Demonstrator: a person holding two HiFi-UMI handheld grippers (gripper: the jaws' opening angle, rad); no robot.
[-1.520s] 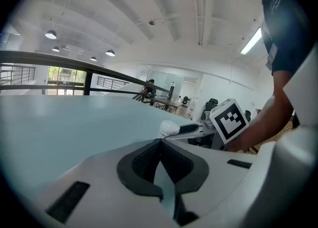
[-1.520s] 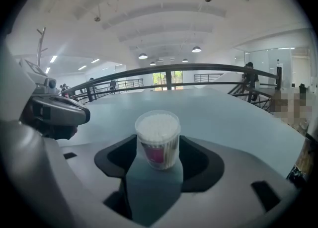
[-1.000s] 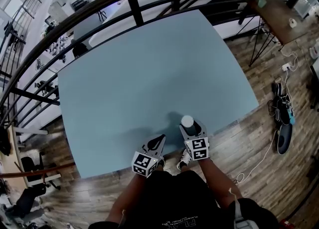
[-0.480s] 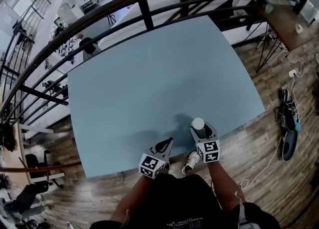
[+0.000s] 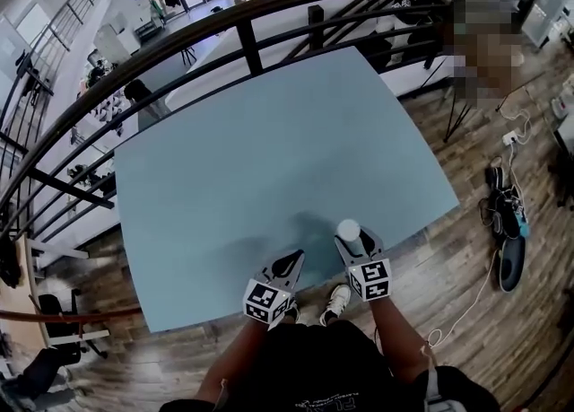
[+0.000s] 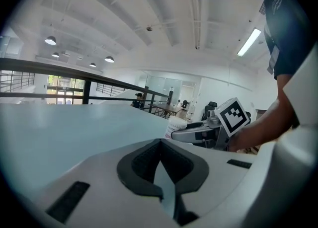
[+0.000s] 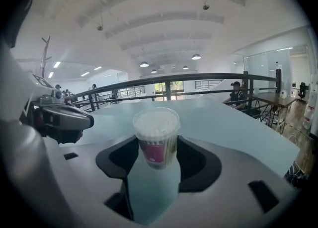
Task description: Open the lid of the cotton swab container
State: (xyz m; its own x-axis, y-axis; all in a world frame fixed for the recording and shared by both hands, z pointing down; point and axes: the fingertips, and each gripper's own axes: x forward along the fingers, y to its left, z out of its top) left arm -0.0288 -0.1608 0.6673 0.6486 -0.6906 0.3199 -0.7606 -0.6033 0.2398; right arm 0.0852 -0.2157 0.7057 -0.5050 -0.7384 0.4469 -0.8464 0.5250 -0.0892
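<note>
The cotton swab container point(image 7: 156, 135) is a small clear cup with a pink label and a clear lid point(image 7: 156, 121) on top, white swab tips showing through. It stands upright near the table's front edge, and my right gripper point(image 7: 156, 161) is shut on its lower body. In the head view the container point(image 5: 348, 229) shows as a white disc just ahead of the right gripper point(image 5: 352, 244). My left gripper point(image 5: 291, 260) lies to its left, shut and empty, its jaws point(image 6: 160, 155) meeting. From the left gripper view, the container point(image 6: 175, 125) sits to the right.
The light blue table point(image 5: 269, 150) spreads ahead of both grippers. A black railing point(image 5: 242, 33) runs along its far side. Wooden floor with cables point(image 5: 489, 258) lies to the right of the table edge.
The head view has swung slightly. Both grippers keep their places at the near table edge, and the right one still holds the container.
</note>
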